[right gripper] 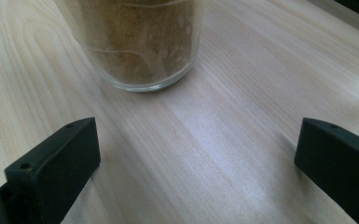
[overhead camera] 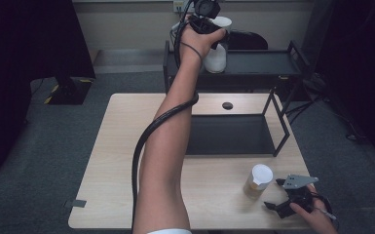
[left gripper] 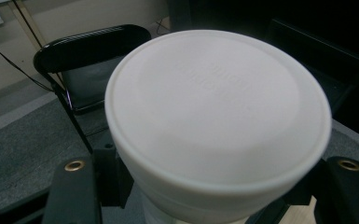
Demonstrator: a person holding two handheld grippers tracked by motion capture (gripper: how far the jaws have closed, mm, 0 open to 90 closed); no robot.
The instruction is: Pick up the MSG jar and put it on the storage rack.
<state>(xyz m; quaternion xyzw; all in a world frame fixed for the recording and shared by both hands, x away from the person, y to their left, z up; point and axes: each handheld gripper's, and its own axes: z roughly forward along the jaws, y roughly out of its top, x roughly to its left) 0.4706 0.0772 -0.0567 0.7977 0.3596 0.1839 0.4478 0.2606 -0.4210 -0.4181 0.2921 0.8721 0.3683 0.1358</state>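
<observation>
A white lidded jar (overhead camera: 217,56) is up at the black rack's top shelf (overhead camera: 258,62), and my left gripper (overhead camera: 208,23) is shut on its upper part. I cannot tell whether it rests on the shelf. In the left gripper view its white lid (left gripper: 219,116) sits between the jaws of my left gripper (left gripper: 212,189). A glass jar (overhead camera: 259,179) of brown grains with a white lid stands on the table near the front right. My right gripper (overhead camera: 273,193) lies just right of it, open. In the right gripper view the glass jar (right gripper: 140,42) stands beyond my open right gripper (right gripper: 196,163).
The rack's lower shelf (overhead camera: 231,134) lies on the wooden table (overhead camera: 121,161), its frame posts (overhead camera: 278,122) to the right. A round hole (overhead camera: 227,105) is in the tabletop. A black chair (left gripper: 93,51) stands behind the rack.
</observation>
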